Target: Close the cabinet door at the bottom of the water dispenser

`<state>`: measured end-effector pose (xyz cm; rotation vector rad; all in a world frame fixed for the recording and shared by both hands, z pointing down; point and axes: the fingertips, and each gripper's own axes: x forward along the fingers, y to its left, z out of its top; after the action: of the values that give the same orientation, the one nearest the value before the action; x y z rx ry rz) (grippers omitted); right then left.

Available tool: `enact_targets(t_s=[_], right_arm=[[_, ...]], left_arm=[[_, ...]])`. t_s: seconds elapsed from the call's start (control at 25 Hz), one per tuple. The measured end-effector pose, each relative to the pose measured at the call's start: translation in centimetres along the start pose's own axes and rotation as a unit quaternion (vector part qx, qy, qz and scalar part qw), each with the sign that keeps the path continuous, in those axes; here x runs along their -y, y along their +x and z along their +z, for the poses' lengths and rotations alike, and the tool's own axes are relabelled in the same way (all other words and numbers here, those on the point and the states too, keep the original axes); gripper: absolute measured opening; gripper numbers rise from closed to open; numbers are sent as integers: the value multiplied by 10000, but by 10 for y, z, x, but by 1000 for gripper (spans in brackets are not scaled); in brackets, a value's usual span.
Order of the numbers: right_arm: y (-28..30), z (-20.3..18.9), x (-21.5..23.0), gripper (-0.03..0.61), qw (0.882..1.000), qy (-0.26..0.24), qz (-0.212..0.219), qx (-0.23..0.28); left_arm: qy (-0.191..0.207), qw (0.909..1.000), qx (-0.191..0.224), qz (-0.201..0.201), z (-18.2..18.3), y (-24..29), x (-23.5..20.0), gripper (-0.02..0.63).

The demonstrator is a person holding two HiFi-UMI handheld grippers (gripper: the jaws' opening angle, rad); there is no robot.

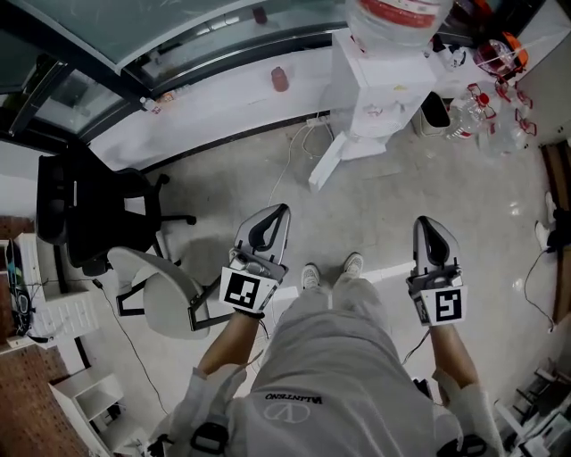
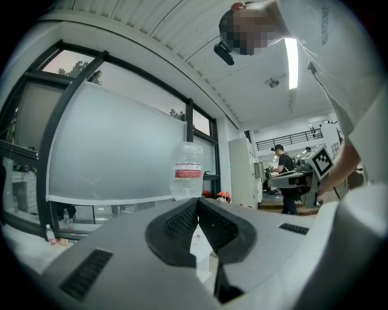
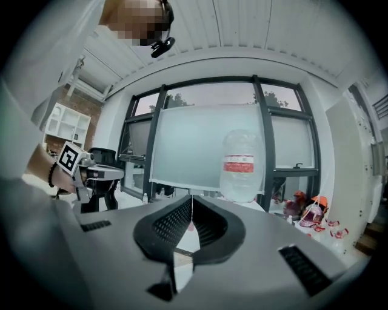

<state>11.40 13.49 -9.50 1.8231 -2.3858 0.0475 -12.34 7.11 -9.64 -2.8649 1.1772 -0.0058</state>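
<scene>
The white water dispenser point(image 1: 385, 85) stands at the far wall, with a clear bottle point(image 1: 399, 16) on top. Its bottom cabinet door point(image 1: 326, 164) hangs open, swung out toward me and to the left. My left gripper point(image 1: 284, 211) and right gripper point(image 1: 425, 222) are held level in front of my legs, well short of the dispenser. Both are shut with nothing between the jaws. The left gripper view shows its closed tips point(image 2: 197, 200) below the bottle point(image 2: 188, 172). In the right gripper view the closed tips point(image 3: 191, 199) sit left of the bottle point(image 3: 240, 166).
A black office chair point(image 1: 89, 214) and a grey chair point(image 1: 165, 290) stand at the left. Cables point(image 1: 299, 147) trail on the floor by the open door. Glass bottles with red caps point(image 1: 495, 116) crowd the floor right of the dispenser. A red cup point(image 1: 280, 78) sits on the sill.
</scene>
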Motion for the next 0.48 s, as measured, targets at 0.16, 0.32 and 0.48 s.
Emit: enact_targets(t_s=[0.16,0.32,0.48], right_arm=[[41,-4,4,17,9965,-244,633,491],[96,-37,13,17,9938,-70,870,687],[153,-115,8,17,9920,123,1018,742]], left_arm=[[111,9998,-132,21,-19,30,8,9],[279,9993,-227,62,-72,62,-1,9],[213,9992,-307,114,-174,87,-19,11]])
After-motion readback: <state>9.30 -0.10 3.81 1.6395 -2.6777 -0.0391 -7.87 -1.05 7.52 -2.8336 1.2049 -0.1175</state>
